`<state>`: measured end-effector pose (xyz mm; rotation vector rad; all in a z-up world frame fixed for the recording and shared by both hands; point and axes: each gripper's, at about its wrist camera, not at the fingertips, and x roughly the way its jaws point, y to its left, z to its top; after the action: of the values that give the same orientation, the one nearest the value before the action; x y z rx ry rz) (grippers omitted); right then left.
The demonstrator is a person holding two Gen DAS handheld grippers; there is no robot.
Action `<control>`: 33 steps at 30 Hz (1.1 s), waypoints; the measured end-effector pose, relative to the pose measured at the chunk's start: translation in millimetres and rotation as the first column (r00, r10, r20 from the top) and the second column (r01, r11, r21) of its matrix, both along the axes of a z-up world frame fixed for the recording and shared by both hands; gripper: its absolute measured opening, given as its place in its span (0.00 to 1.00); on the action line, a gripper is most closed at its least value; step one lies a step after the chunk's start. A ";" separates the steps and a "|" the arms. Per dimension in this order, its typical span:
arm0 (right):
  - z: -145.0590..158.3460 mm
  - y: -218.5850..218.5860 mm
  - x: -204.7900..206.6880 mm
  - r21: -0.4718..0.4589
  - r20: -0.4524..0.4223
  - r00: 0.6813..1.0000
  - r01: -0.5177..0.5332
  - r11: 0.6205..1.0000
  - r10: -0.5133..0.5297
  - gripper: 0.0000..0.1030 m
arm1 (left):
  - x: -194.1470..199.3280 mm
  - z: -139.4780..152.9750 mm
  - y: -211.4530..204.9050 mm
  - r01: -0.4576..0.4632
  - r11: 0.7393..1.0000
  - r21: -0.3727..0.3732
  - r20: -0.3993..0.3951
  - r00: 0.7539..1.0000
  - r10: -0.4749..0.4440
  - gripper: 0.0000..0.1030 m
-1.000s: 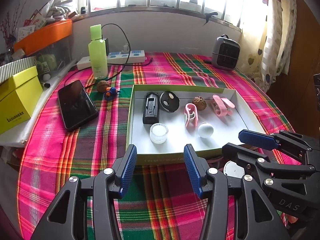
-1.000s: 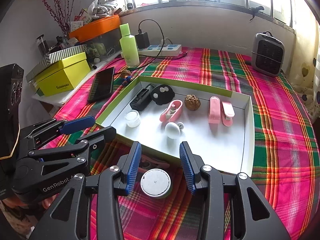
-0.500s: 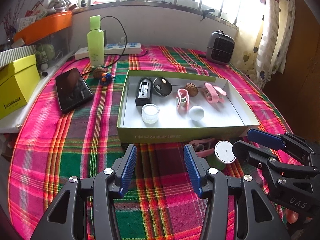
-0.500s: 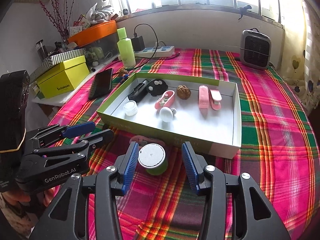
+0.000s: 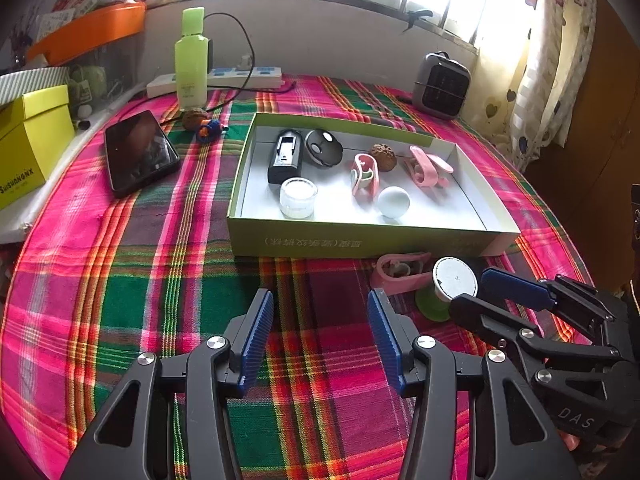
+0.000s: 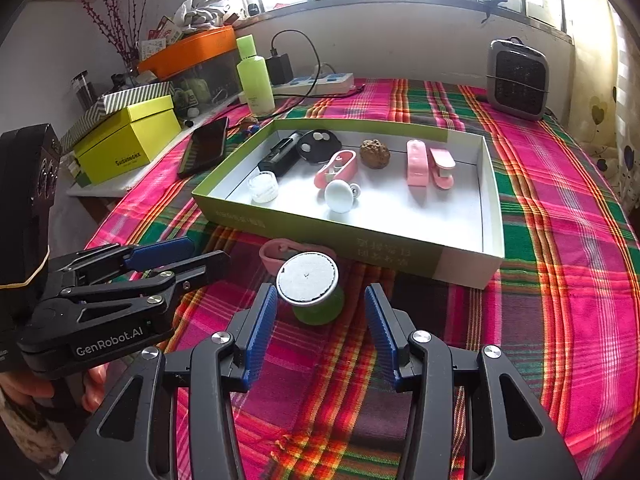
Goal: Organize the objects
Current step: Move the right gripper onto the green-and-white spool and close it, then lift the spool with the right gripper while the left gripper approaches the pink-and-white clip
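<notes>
A green spool with a white round top [image 6: 308,280] stands on the plaid cloth just in front of the green box [image 6: 320,228]. A pink clip [image 6: 280,252] lies right behind it. My right gripper [image 6: 320,294] is open, and its blue pads flank the spool's near side without touching it. My left gripper [image 5: 320,304] is open over bare cloth with nothing between its fingers. It sits left of the spool [image 5: 454,284]. Inside the box [image 5: 360,240] lie a black device [image 5: 285,156], a clear jar [image 5: 298,197], a white ball [image 5: 394,201], a walnut [image 5: 383,155] and two pink clips.
A phone [image 5: 138,152], a second walnut [image 5: 194,114] and a small blue toy [image 5: 210,128] lie left of the box. A green bottle [image 5: 191,60] and a power strip stand at the back. A grey heater [image 5: 440,80] sits back right and a yellow box [image 5: 28,140] at the left edge.
Both grippers have drawn back from the box and sunk a little. The right jaws have widened, and the spool that was between them now stands just ahead of the tips.
</notes>
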<state>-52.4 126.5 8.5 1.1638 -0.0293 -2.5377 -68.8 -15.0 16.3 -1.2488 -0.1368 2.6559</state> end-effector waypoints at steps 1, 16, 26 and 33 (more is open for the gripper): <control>-1.5 -2.1 -1.2 0.007 0.003 1.000 -0.002 1.000 0.002 0.46 | -0.1 -1.0 -0.5 -0.001 1.000 0.000 0.003 1.000 0.001 0.47; -3.8 -11.6 -11.1 0.047 -0.024 1.000 -0.008 0.999 0.009 0.46 | -3.4 -7.5 -3.5 0.006 1.000 0.011 0.022 1.000 -0.006 0.47; -1.6 -4.2 -8.5 0.040 -0.036 0.999 0.020 0.999 -0.019 0.35 | -6.9 -8.9 0.4 0.041 0.999 0.030 0.019 0.999 -0.042 0.47; -1.3 3.6 -4.1 0.034 -0.030 0.999 0.036 0.999 -0.035 0.35 | -9.8 -8.9 5.5 0.078 0.996 0.050 0.014 0.997 -0.079 0.47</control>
<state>-56.4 130.0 7.3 1.1481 0.0007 -2.5961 -78.6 -9.5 7.4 -1.2341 -0.1523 2.5608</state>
